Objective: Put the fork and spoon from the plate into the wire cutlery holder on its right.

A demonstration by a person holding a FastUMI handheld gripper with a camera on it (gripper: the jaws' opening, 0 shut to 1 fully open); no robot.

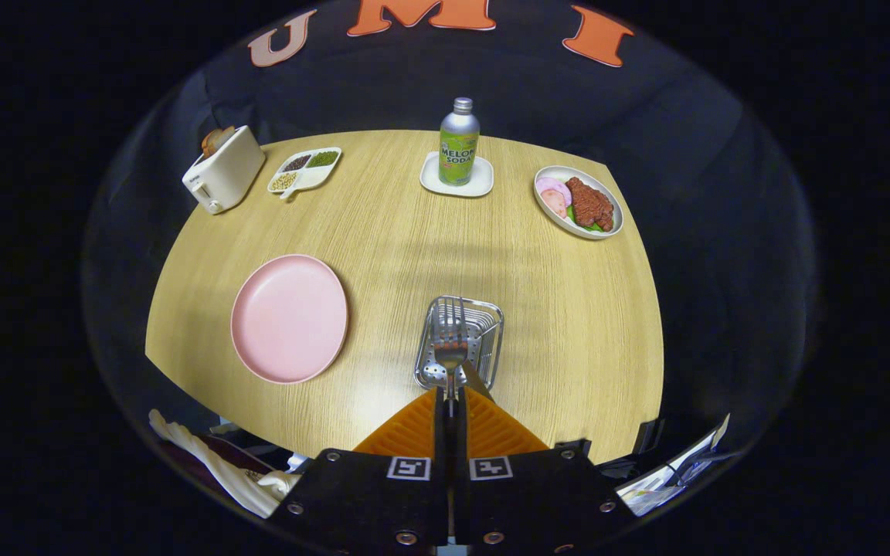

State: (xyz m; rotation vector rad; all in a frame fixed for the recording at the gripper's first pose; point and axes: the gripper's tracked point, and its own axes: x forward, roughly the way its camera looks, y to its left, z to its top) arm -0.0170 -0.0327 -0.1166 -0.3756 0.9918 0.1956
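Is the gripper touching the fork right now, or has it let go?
Touching. In the gripper view the two fingers are closed together on the fork's handle, with its tines standing up over the wire cutlery holder just ahead of them.

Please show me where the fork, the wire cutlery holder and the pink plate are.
fork (450, 342): gripper view, on its tines, just ahead of the fingers.
wire cutlery holder (491, 324): gripper view, on its right wall.
pink plate (289, 318): gripper view, on its bare middle.

Desk (568, 324): light wood-grain top with a curved far edge, evenly lit from above, with a soft sheen near the middle. Wall (692, 131): black cloth drawn round the far side of the desk, hanging in loose folds. Near edge: pale fabric (205, 459) and what may be papers (669, 479) lie below the desk, too blurred to identify.
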